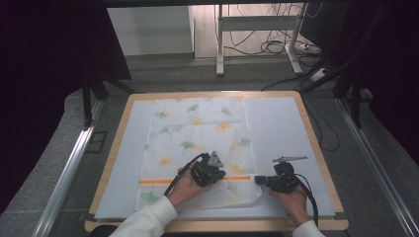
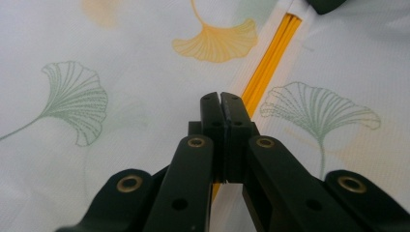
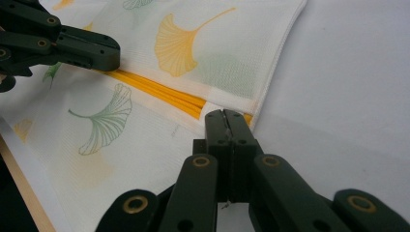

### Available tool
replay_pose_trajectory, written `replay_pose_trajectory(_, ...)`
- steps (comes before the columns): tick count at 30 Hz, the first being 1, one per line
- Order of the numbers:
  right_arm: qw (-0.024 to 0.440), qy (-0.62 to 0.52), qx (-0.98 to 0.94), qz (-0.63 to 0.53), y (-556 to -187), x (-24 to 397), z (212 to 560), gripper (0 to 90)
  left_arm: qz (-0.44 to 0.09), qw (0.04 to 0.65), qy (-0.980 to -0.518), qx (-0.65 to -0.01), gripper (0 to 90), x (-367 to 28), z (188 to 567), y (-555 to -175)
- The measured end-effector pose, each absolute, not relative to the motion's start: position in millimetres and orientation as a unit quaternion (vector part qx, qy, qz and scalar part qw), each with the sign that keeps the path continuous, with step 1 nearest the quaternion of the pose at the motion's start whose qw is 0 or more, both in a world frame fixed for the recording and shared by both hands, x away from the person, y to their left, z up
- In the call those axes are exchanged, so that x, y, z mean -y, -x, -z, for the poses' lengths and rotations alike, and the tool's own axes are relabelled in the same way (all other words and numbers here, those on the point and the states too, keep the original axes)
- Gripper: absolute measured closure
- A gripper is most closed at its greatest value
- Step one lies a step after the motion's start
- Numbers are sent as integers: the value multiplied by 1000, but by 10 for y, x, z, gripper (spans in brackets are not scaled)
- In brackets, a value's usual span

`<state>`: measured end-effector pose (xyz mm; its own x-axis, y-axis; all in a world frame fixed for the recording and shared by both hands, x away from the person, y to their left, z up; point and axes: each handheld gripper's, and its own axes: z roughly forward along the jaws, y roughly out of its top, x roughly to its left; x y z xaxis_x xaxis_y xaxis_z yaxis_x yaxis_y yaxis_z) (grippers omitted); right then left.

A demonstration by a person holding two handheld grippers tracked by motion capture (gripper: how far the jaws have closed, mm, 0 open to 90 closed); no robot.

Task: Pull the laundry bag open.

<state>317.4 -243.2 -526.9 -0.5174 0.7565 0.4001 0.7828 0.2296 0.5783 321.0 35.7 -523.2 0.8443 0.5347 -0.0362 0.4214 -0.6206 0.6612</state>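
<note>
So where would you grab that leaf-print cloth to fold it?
Pinch the cloth at its near corners, along the edge toward the person, coming in low from the near side. It lies flat, so only edges offer a bite. Both grippers, left and right, are shut.

White mesh bag (image 1: 197, 148) with green and yellow ginkgo-leaf print lies flat, spread out. Orange zipper (image 1: 195, 180) runs across it near one end, directly under the left gripper (image 2: 220, 98) tips, ending by the right gripper (image 3: 226, 116) tips.

Soft even overhead light, dark surrounds, faint shadows, slightly blurred close-ups.
</note>
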Motion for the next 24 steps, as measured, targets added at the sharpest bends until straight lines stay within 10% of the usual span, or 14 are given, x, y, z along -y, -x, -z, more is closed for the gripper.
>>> replay_pose_trajectory(24,16,488,786,380,-3174,2431,5270,893,-81,338,-892,-290,900,-556,5240,-3196)
